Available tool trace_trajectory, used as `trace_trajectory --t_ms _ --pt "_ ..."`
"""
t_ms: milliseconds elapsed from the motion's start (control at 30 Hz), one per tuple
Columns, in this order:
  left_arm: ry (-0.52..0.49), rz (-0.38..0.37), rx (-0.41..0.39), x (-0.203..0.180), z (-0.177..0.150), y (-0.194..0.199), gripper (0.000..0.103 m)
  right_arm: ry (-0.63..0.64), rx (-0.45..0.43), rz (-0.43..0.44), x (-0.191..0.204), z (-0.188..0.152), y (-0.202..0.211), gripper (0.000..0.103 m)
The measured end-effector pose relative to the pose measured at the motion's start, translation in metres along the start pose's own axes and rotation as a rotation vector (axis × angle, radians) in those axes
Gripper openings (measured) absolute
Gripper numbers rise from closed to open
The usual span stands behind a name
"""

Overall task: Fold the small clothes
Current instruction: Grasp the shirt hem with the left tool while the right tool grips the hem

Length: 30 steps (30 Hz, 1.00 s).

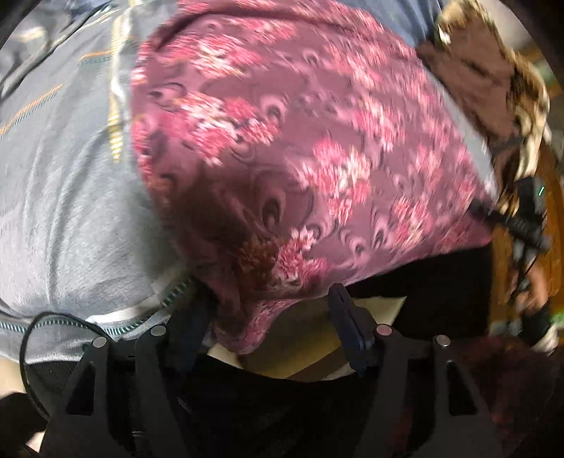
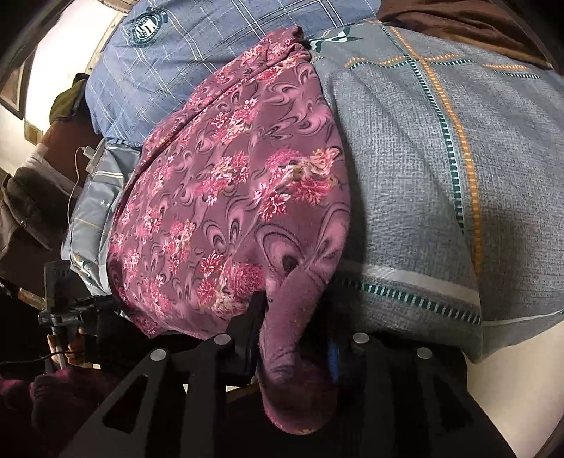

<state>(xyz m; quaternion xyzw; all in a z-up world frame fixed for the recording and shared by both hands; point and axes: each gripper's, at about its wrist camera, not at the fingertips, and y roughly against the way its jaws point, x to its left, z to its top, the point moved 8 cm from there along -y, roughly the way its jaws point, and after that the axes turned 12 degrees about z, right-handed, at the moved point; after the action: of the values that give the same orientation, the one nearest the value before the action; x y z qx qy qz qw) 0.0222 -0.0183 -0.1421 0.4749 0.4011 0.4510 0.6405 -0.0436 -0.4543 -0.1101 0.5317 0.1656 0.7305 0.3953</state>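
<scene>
A maroon cloth with pink flowers [image 1: 299, 148] lies spread on a grey bedsheet [image 1: 63, 197]. My left gripper [image 1: 269, 317] stands open at the cloth's near edge. A drooping corner hangs between its fingers, close to the left finger [image 1: 190, 324] and apart from the right one. In the right wrist view the same cloth [image 2: 229, 197] runs away from me. A thick fold of it [image 2: 296, 334] lies between the fingers of my right gripper [image 2: 294, 331] and droops toward the camera. Those jaws stand partly apart, and the pads are hidden by the fold.
A blue plaid pillow [image 2: 158, 70] lies beyond the cloth, with a brown cloth [image 2: 458, 21] at the far right. A leopard-print blanket [image 1: 528, 105] sits at the bed's right side. A white charger cable [image 2: 75, 176] hangs at the left. The bedsheet [image 2: 423, 211] ends near my grippers.
</scene>
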Motion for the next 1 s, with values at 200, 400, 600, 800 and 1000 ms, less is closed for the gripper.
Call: trace_trajectory --t_ms 200,400,600,800,1000 --pt "0.037 -0.098 -0.009 -0.004 0.0 0.01 0.004 0.108 0.045 -0.045 0.01 -0.002 0.0 0.007" --pt "0.11 -0.302 -0.086 -0.009 0.012 0.05 0.004 0.117 -0.024 0.099 0.047 0.012 0.026 0.006" --pt "0.181 -0.432 -0.114 -0.008 0.029 0.065 0.004 0.021 -0.132 0.284 0.061 0.033 0.04 0.006" --pt "0.254 -0.51 -0.12 -0.002 0.041 0.074 0.004 -0.049 -0.165 0.351 0.056 0.047 0.032 0.006" --pt "0.352 -0.57 -0.178 0.011 0.099 0.083 0.004 -0.08 -0.267 0.479 0.068 0.102 0.03 0.006"
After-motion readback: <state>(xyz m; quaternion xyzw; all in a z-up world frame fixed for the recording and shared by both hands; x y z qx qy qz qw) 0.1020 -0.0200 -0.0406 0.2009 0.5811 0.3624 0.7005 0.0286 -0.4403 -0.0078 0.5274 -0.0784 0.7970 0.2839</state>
